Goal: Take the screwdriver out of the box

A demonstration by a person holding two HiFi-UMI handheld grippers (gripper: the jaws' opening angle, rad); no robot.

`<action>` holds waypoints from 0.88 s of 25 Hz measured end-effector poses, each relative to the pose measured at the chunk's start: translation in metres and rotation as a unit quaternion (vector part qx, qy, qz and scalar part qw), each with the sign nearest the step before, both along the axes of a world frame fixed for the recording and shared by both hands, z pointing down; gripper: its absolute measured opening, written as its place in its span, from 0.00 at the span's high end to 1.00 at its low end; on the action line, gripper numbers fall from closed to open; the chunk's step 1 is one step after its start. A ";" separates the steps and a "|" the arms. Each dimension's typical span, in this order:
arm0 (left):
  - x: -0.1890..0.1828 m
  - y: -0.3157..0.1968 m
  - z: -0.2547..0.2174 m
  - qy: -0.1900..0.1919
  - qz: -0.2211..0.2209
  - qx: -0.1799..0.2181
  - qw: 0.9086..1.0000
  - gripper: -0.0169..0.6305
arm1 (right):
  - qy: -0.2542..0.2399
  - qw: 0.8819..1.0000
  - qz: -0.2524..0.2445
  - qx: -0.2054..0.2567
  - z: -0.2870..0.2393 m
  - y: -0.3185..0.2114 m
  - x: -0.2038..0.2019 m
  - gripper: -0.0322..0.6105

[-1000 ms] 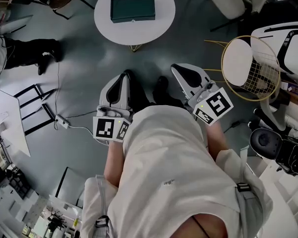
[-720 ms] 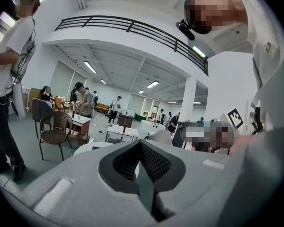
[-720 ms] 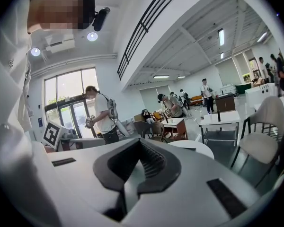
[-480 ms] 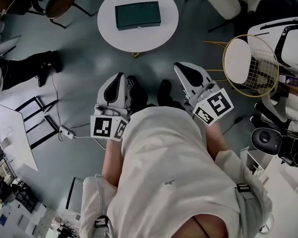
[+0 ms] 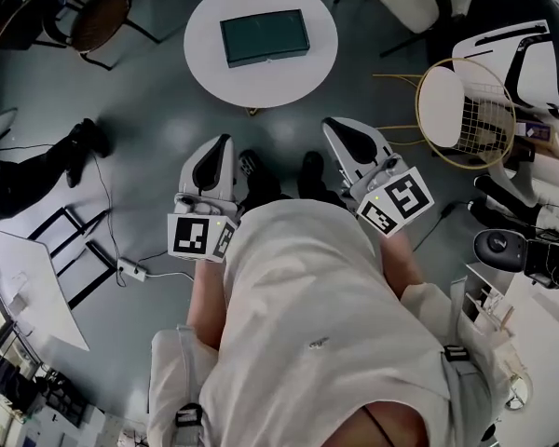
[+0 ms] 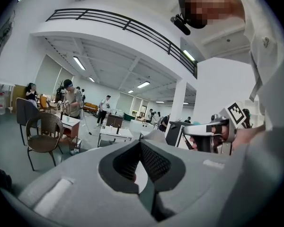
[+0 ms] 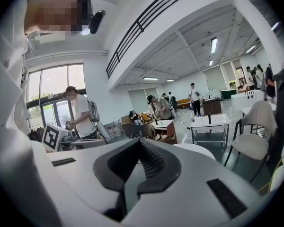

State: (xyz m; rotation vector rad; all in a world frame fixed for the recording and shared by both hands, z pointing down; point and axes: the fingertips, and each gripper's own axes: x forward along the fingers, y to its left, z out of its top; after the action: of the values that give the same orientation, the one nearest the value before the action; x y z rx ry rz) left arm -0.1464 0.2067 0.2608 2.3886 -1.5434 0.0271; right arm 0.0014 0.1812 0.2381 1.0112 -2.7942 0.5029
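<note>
Table has drifted nearer and rightward in head view since a second ago.
Round white table [image 5: 210,63] ahead, grey floor [image 5: 149,156] between. Gold wire chair [image 5: 466,110] right, brown chair [image 5: 93,12] left. Green box [image 5: 265,37] lies closed mid-table, screwdriver unseen. Left gripper [image 5: 224,142] and right gripper [image 5: 334,127]: jaws fully together, empty.

I'm looking down on a round white surface [image 5: 261,87] a little way ahead of me, standing on the grey floor [image 5: 149,166]. Only one thing lies on it: a dark green box [image 5: 265,37], closed and flat. It sits about in the middle, its long side running across my view, with bare white top all round it. On the floor to my left a white power strip [image 5: 130,270] lies with a thin cable [image 5: 168,275] trailing away from it.
</note>
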 end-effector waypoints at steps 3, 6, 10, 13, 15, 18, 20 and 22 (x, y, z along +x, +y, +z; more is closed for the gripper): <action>-0.015 -0.009 0.003 -0.003 0.018 -0.003 1.000 0.96 | 0.007 1.000 0.016 -0.006 0.003 -0.004 -0.014 0.94; -0.029 -0.019 0.006 -0.004 0.033 -0.006 0.999 0.96 | 0.012 0.999 0.033 -0.011 0.005 -0.009 -0.026 0.94; -0.042 -0.023 0.013 -0.008 0.055 -0.014 0.998 0.96 | 0.018 0.998 0.061 -0.028 0.013 -0.006 -0.031 0.94; -0.048 -0.028 0.018 -0.012 0.066 -0.022 0.998 0.96 | 0.024 0.996 0.076 -0.042 0.020 -0.002 -0.030 0.94; -0.050 -0.031 0.021 -0.011 0.068 -0.028 0.997 0.96 | 0.027 0.995 0.083 -0.050 0.025 0.000 -0.028 0.94; -0.047 -0.032 0.026 -0.009 0.074 -0.036 0.997 0.96 | 0.030 0.994 0.088 -0.062 0.031 0.001 -0.026 0.94; -0.041 -0.033 0.030 -0.008 0.078 -0.040 0.996 0.96 | 0.031 0.994 0.087 -0.065 0.034 0.000 -0.023 0.94; -0.035 -0.036 0.030 -0.008 0.078 -0.042 0.996 0.96 | 0.029 0.994 0.084 -0.065 0.034 -0.005 -0.019 0.94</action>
State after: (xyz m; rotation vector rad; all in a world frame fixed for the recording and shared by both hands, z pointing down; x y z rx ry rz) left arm -0.1809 0.1706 0.2904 2.4428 -1.3309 0.1424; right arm -0.0178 0.1759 0.2719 1.2182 -2.6002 0.6533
